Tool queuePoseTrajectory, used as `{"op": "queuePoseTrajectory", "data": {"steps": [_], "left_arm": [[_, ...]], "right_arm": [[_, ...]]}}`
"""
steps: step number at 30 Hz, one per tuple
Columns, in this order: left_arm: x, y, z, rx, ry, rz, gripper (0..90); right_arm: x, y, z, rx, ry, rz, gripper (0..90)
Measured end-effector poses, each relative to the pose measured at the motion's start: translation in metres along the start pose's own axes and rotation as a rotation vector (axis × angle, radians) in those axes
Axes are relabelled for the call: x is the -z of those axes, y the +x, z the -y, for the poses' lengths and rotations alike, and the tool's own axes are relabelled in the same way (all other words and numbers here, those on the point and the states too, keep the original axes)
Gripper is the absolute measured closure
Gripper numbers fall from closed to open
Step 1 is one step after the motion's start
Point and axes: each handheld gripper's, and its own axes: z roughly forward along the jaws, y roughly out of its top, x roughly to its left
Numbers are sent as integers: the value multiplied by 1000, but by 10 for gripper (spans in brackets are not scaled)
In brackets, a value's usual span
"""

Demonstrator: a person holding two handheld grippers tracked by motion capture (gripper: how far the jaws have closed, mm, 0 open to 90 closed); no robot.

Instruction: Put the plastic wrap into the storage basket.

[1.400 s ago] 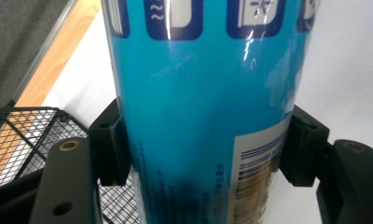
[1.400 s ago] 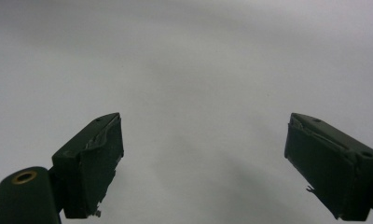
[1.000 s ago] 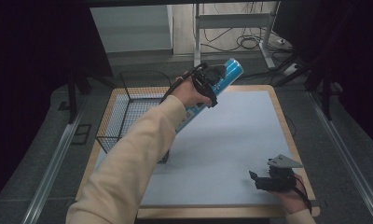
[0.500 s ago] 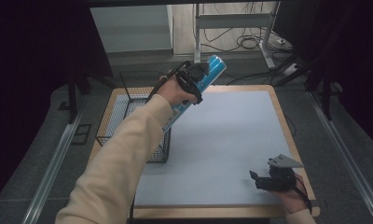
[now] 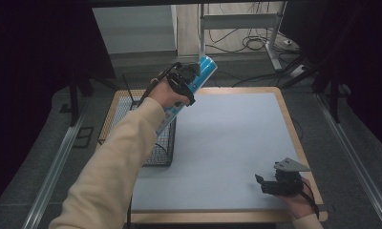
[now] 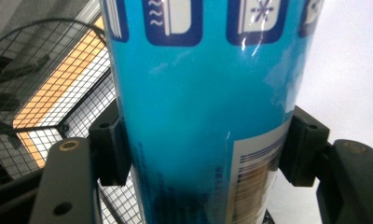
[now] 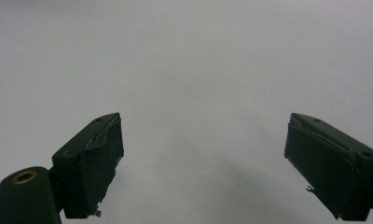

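The left claw (image 5: 191, 81) is clamped on a blue tube (image 5: 198, 78), its pads pressing the tube's two sides. The tube hangs in the air just past the basket's (image 5: 161, 143) right rim, over the far left of the bench (image 5: 227, 143). Its long axis is tilted: the top end points up and away from the basket, the lower end slants down toward the basket's mouth. So the basket lies below and to the left of the held tube, and the coming move, as I judge it, turns on bringing the lower end over the opening and tipping the tube to fit inside the wire walls.

The right claw (image 5: 275, 185) rests well apart from the basket, at the near right corner of the bench, jaws spread with nothing between them; the left hand is clearly the nearer one.

The left gripper view shows the tube (image 6: 203, 107) gripped mid-body and the basket mesh (image 6: 44, 93) beneath to one side. The high view gives the tilt and the gap to the rim.
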Motion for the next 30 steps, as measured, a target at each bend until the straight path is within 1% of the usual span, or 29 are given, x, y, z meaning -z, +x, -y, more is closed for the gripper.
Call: {"op": "queuePoseTrajectory", "data": {"steps": [2, 6, 8, 16, 20, 30], "left_arm": [[-3, 4, 3, 13, 7, 5, 317], [-7, 11, 8, 32, 12, -9, 317], [-9, 14, 10, 42, 15, -9, 316], [-15, 22, 16, 51, 20, -9, 317], [-21, 27, 18, 52, 31, -15, 317], [-40, 43, 27, 84, 57, -15, 317]], "right_arm": [[0, 0, 0, -2, 1, -1, 118], [0, 0, 0, -4, 5, -1, 118], [-1, 0, 0, -3, 5, 0, 118], [-1, 1, 0, -2, 1, 4, 119], [0, 0, 0, -2, 0, 6, 119], [-2, 1, 1, 4, 7, 9, 119]]}}
